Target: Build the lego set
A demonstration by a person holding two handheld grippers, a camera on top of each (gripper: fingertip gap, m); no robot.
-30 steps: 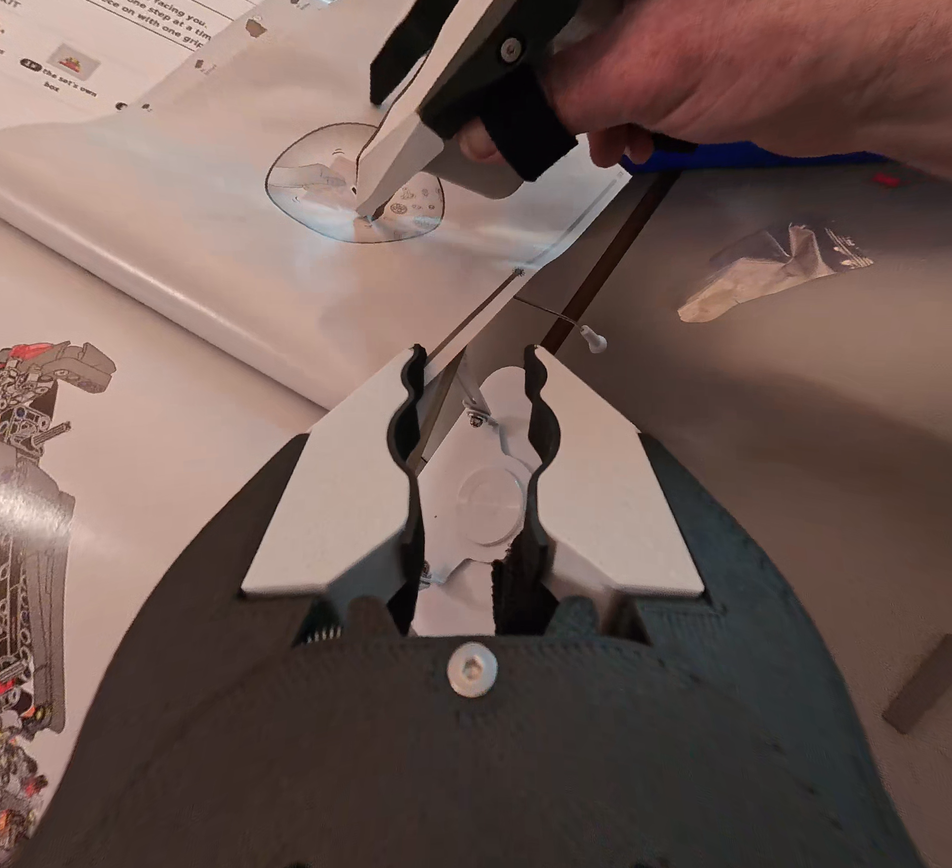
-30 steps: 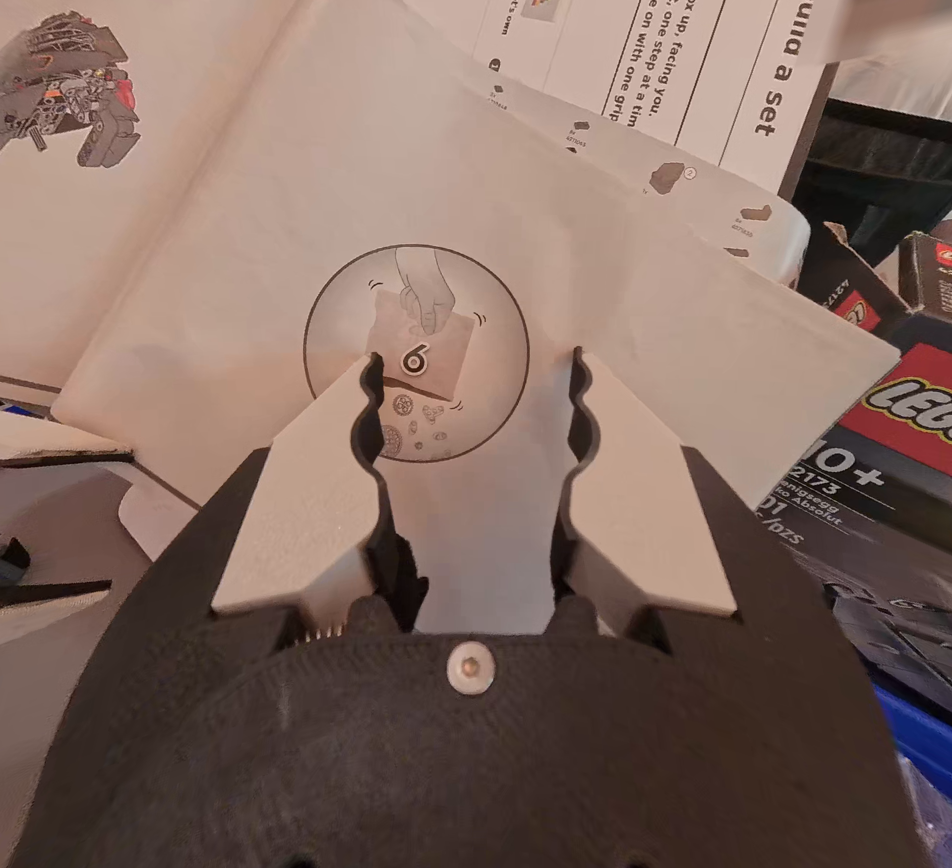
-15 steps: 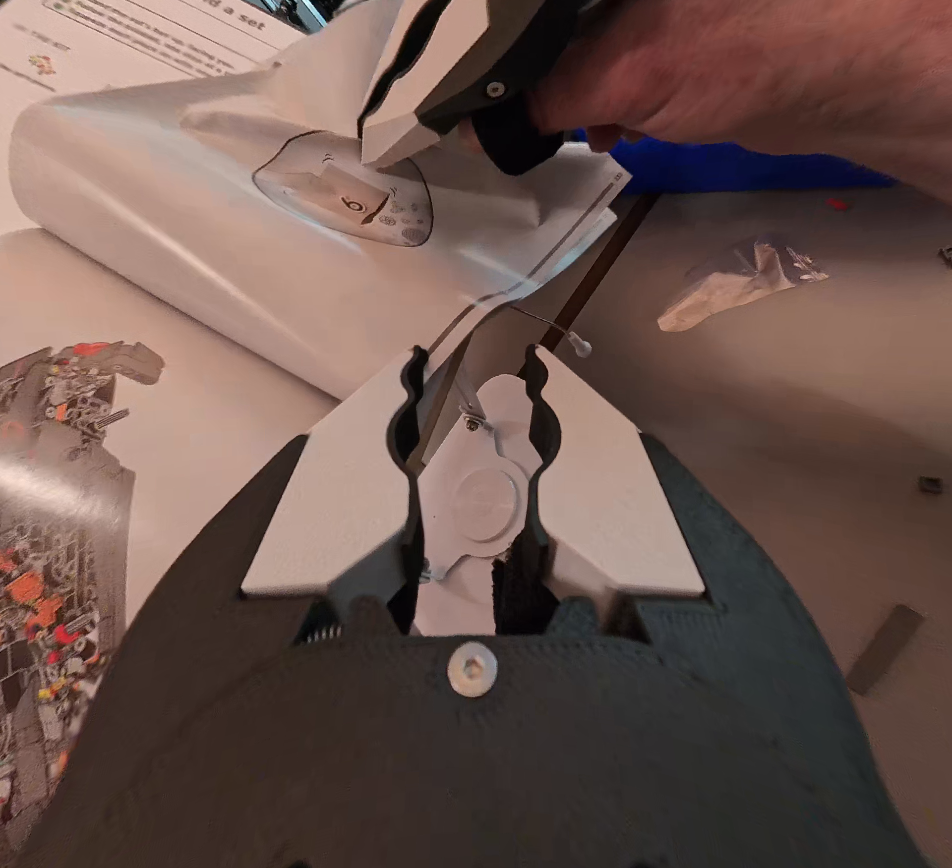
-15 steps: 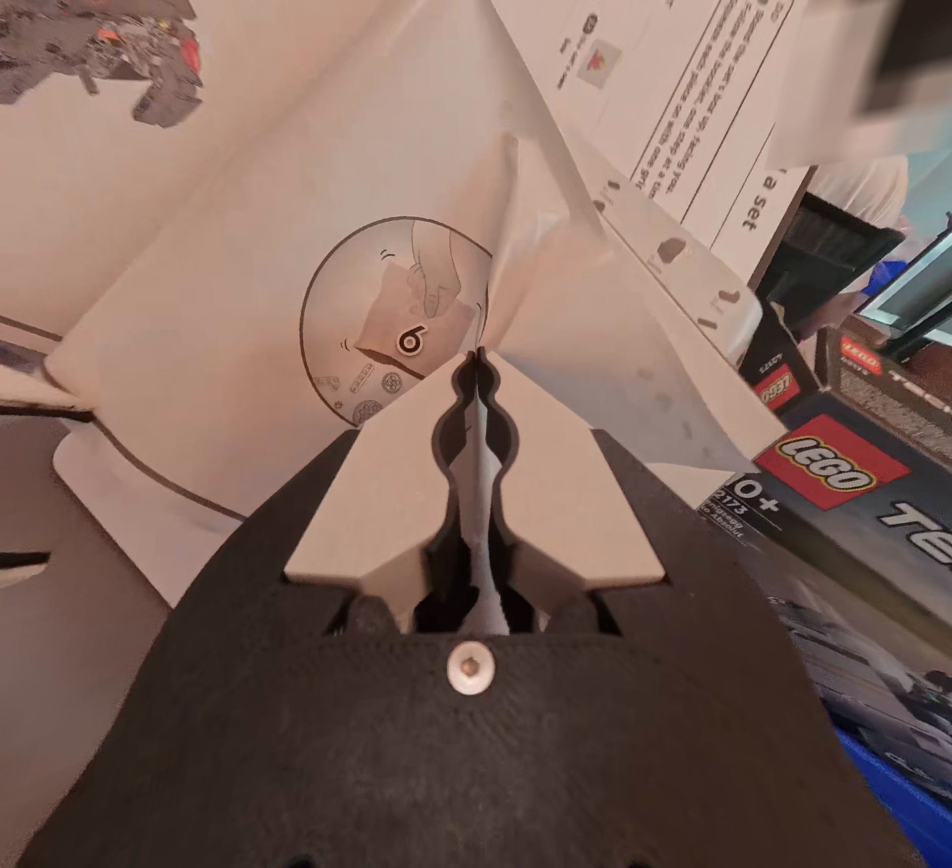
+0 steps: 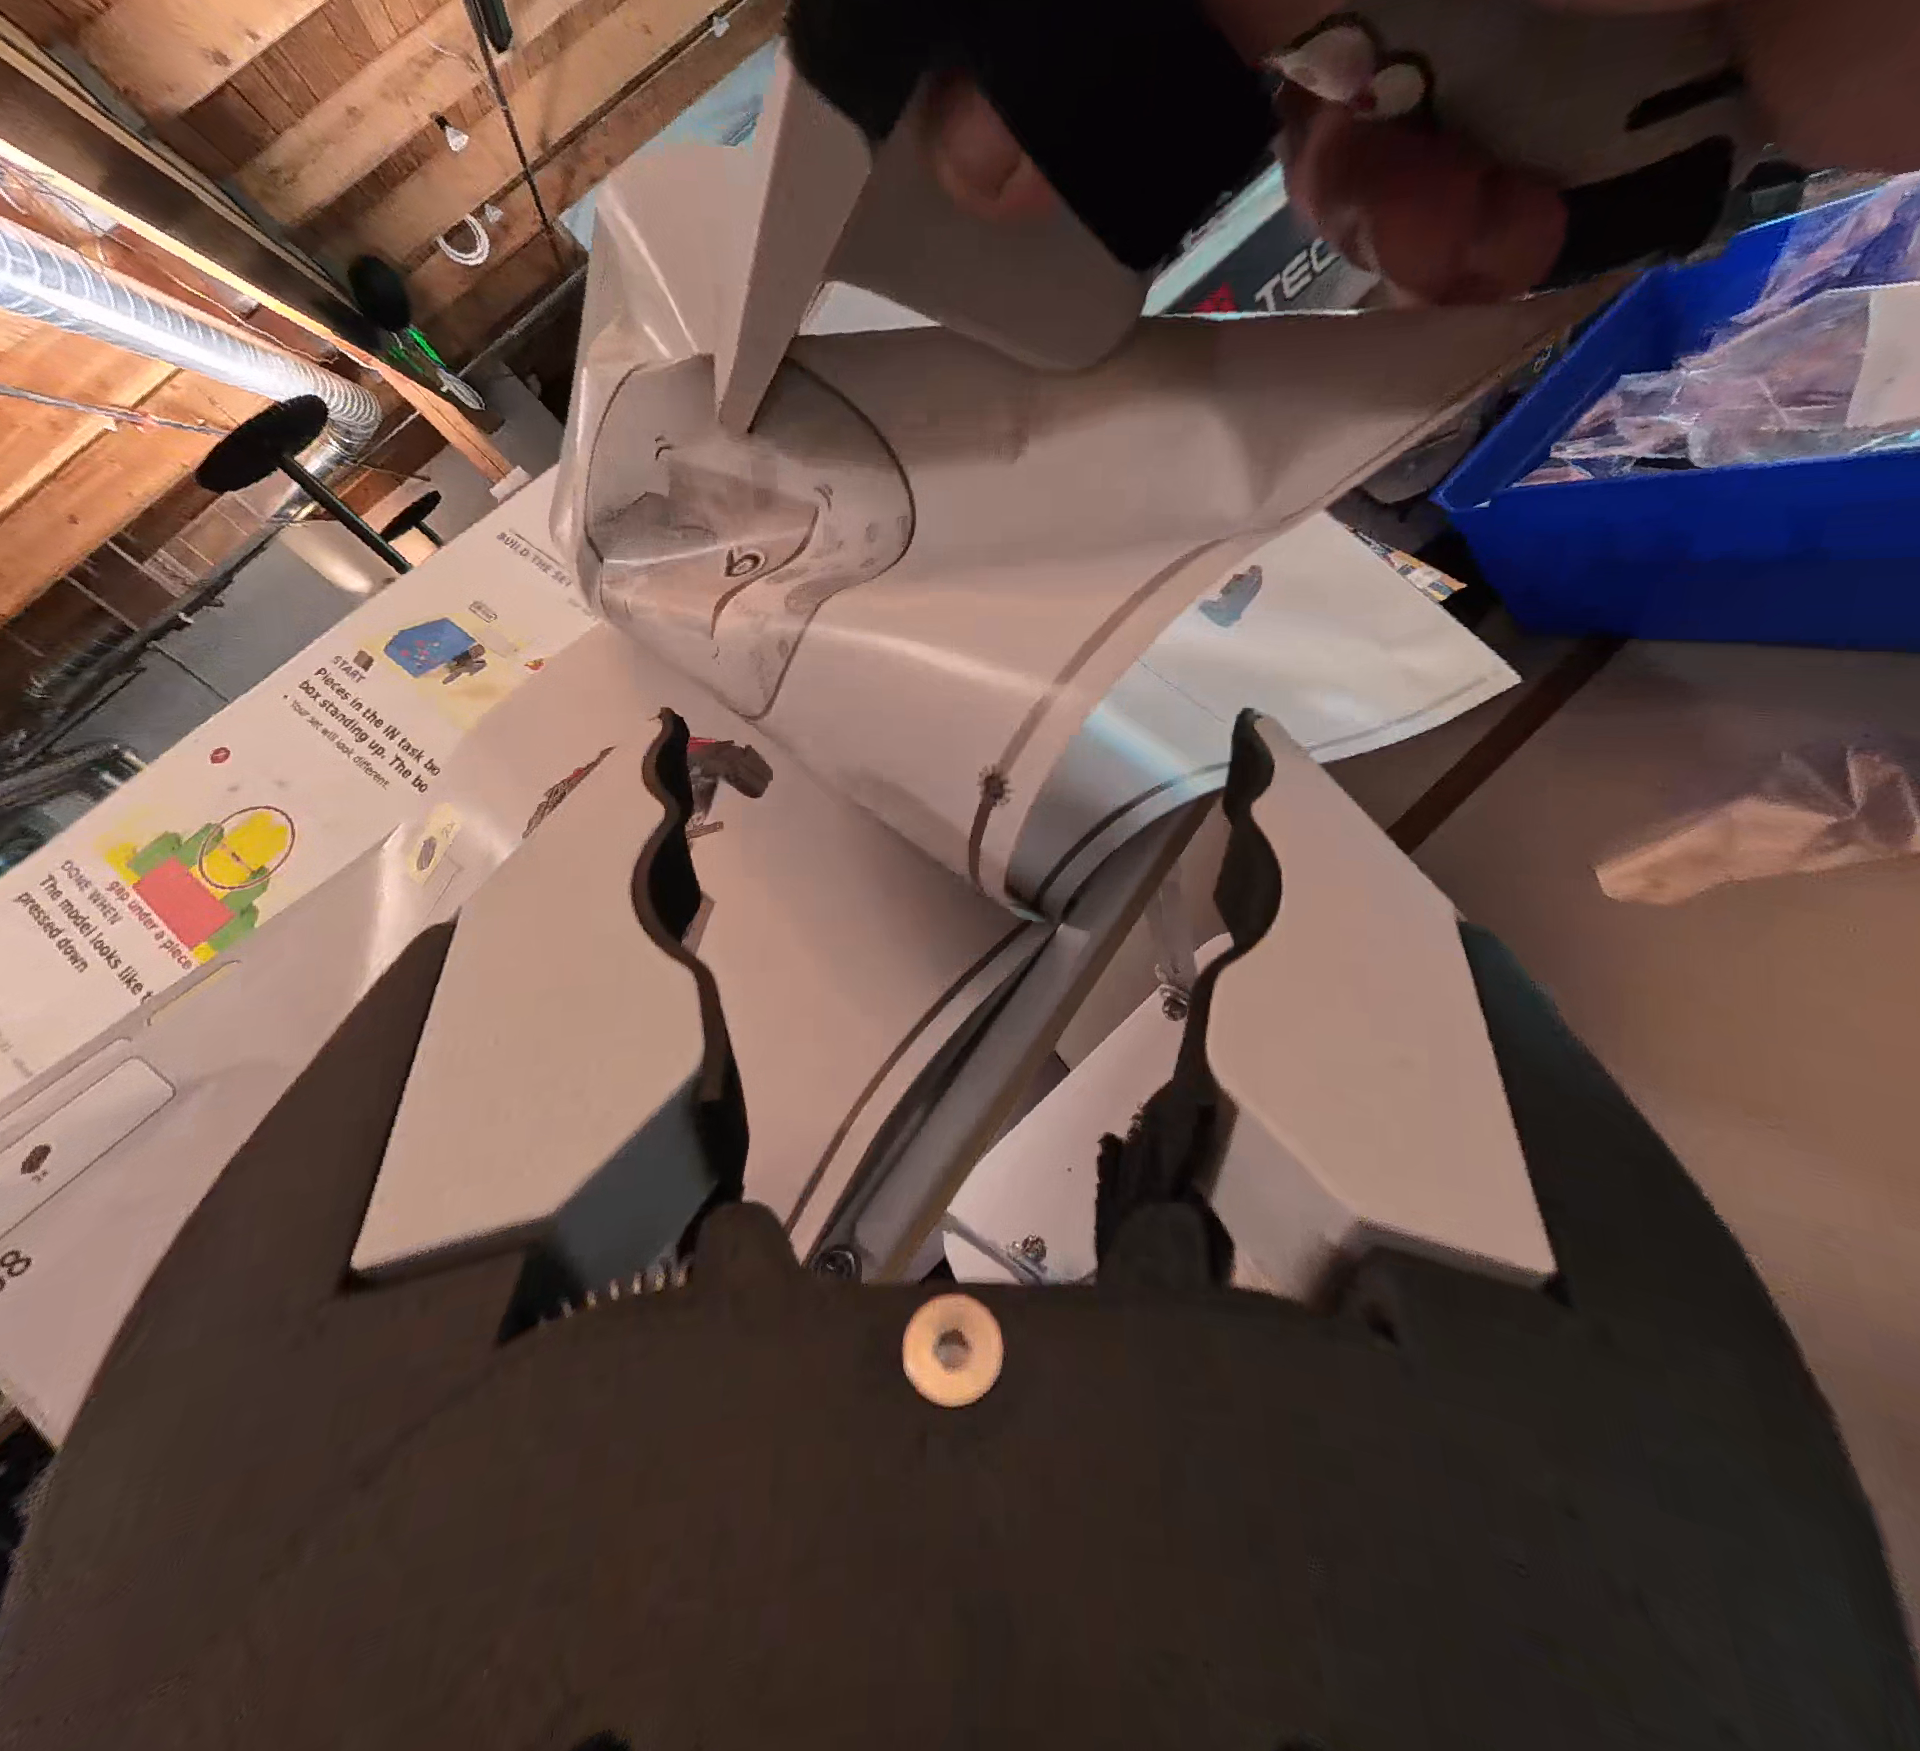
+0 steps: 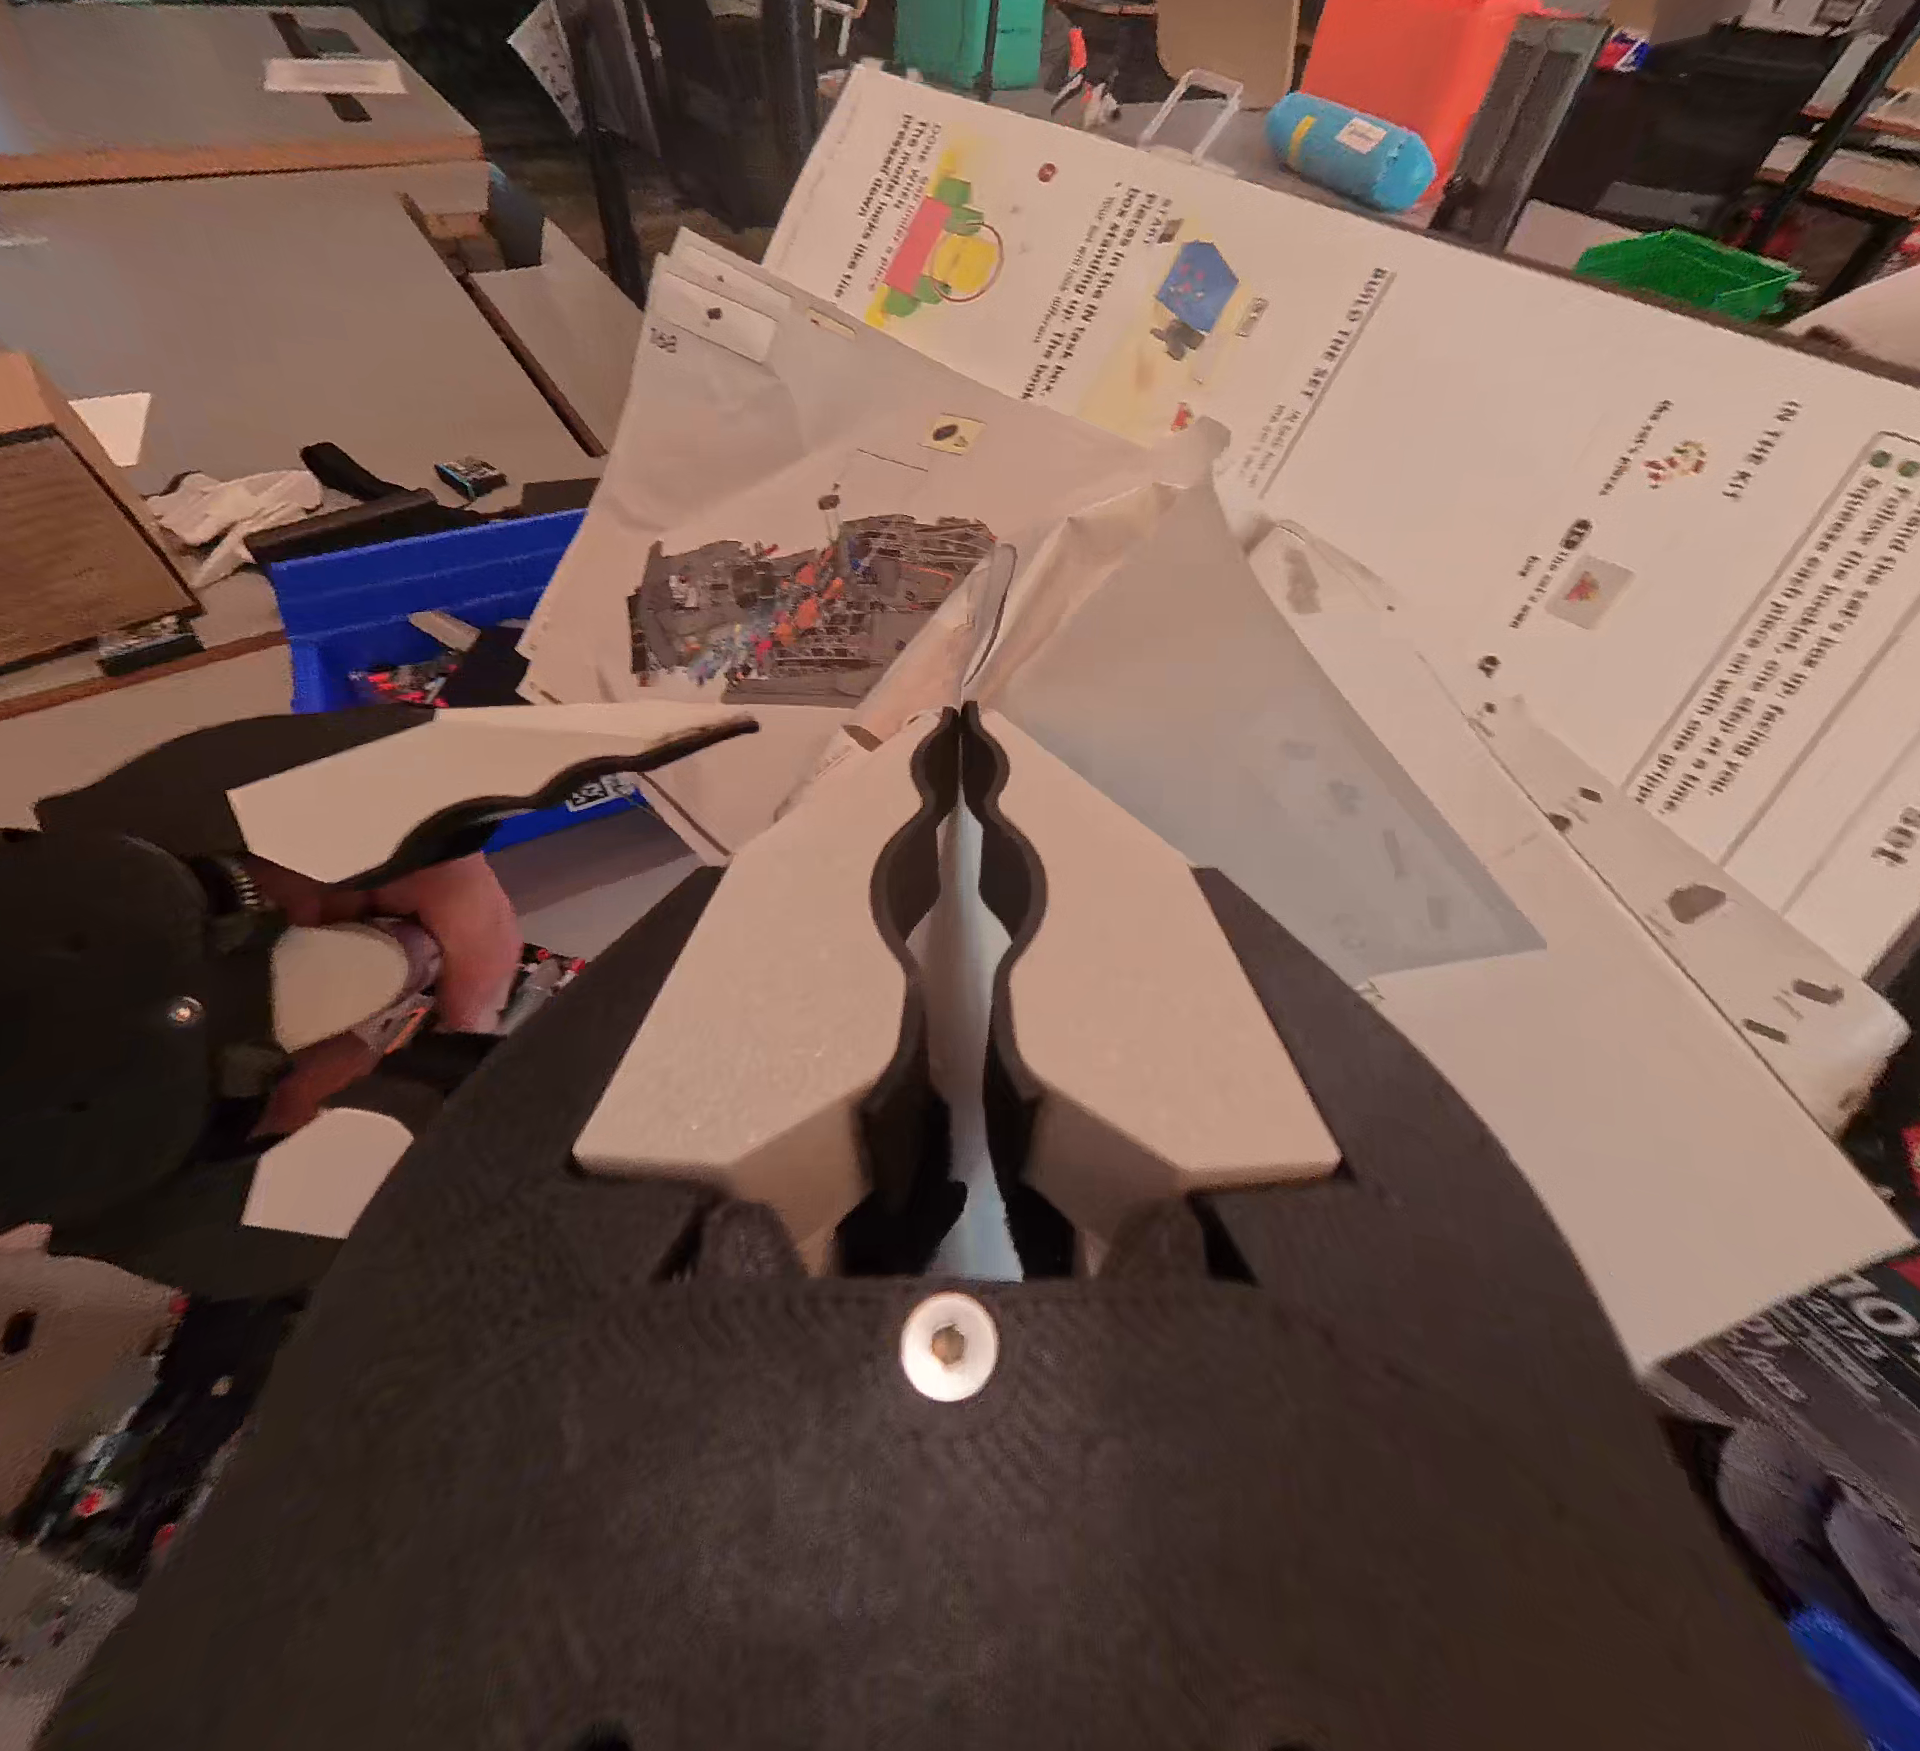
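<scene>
The instruction booklet [image 5: 852, 922] lies open on the table. My right gripper [image 6: 961, 727] is shut on one white page [image 6: 1247, 745] and holds it lifted and curled. In the left wrist view the right gripper [image 5: 743, 408] pinches that page [image 5: 1039, 506] near a printed circle. My left gripper [image 5: 956, 756] is open and empty, low over the booklet's spine. One of its fingers [image 6: 468, 787] shows at the left of the right wrist view. A page with a picture of the grey model [image 6: 810, 600] lies behind.
A large white instruction sheet [image 6: 1455, 454] lies beyond the booklet, also in the left wrist view [image 5: 312, 766]. A blue bin [image 5: 1662, 538] with plastic bags stands to the right, and another blue bin [image 6: 416, 579] at the left. A clear bag [image 5: 1766, 818] lies on the table. A set box [image 6: 1849, 1338] is at the right. My right fingertips sit around 7 cm from my left ones.
My right gripper closed on the booklet page and lifted it up and over. My left gripper's jaws opened wider and it tilted upward.
</scene>
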